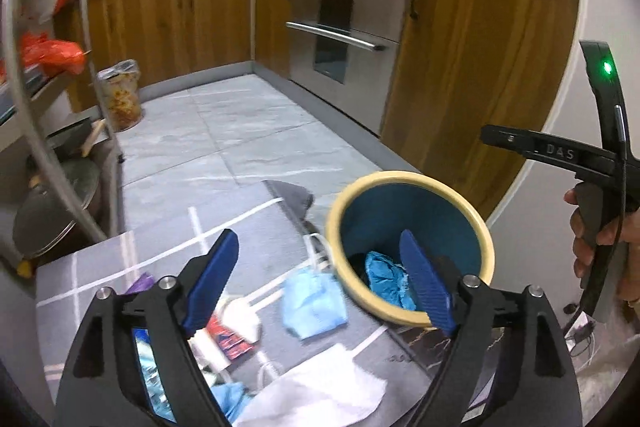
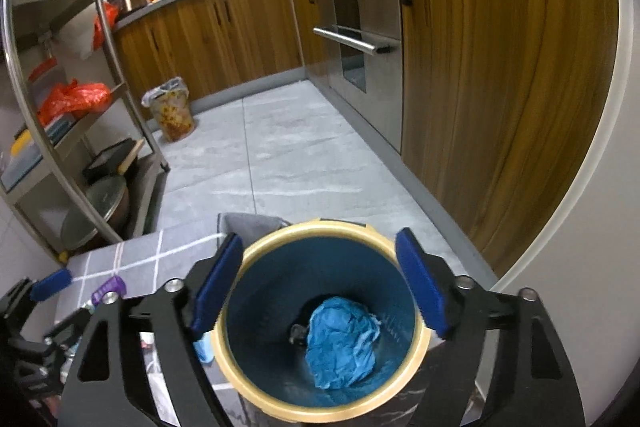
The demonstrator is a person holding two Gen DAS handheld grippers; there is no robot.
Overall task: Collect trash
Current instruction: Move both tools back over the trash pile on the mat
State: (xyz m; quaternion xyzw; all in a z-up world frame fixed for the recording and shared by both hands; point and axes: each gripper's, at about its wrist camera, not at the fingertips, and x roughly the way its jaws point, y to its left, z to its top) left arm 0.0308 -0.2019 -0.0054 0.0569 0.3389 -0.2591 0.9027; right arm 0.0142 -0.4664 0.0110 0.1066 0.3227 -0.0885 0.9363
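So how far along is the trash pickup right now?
Done: one crumpled blue wad lies in the bin. In hand: nothing; the left gripper and right gripper are open. Left: the light-blue piece, white tissue and red wrapper on the mat.

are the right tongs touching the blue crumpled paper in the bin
Apart. The right wrist view shows the right tongs open above the bin's rim, while the blue crumpled paper lies deep at the bottom, clear of both fingers.
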